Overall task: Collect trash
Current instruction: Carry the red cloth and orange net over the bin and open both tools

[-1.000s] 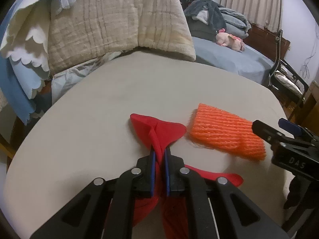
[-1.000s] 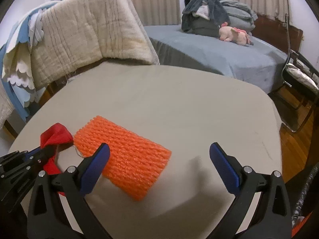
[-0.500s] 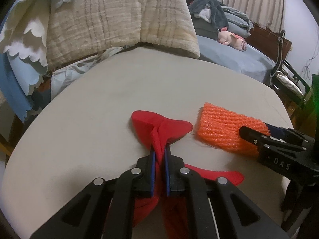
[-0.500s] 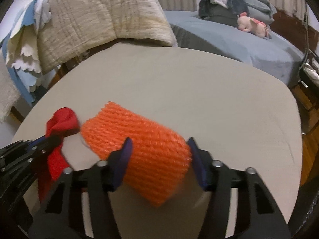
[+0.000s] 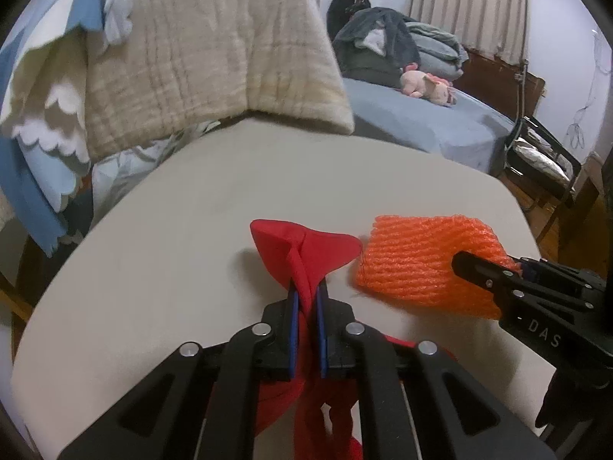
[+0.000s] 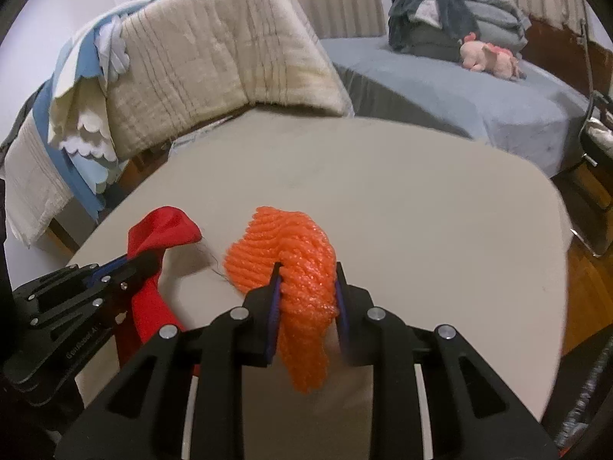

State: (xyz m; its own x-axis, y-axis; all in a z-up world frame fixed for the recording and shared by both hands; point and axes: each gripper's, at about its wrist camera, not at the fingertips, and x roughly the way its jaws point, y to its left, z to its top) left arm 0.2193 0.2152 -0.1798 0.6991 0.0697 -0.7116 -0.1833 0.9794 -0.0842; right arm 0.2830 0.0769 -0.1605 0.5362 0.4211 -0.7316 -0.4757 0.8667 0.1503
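The beige desk [image 6: 402, 199] is bare across its whole far half, out to a rounded far edge and a rounded right corner, so there is open room ahead and to the right of both tools. Along the far left edge a cream quilt [image 6: 214, 73] hangs over something, with blue and white bedding [image 5: 42, 122] bunched beside it; these crowd that side. Beyond the far edge lies a bed [image 6: 459, 103] with a grey-blue sheet, a heap of dark clothes [image 6: 433, 11] and a pink soft toy [image 6: 490, 57]. A dark chair [image 5: 544, 161] stands off the right corner.

The left tool [image 5: 306, 299] is nearly shut, pinching a red cloth [image 5: 306, 249] that fans out past its tips and trails down below them. Just to its right, the right tool [image 6: 306, 287] is closing on an orange foam net [image 6: 295, 253], squeezed into a bunch between its blue pads and drooping below them. Cloth and net sit just beside each other near the desk's near edge.

The lower ends of both are hidden behind the tool frames, and I cannot tell whether either touches the desk.
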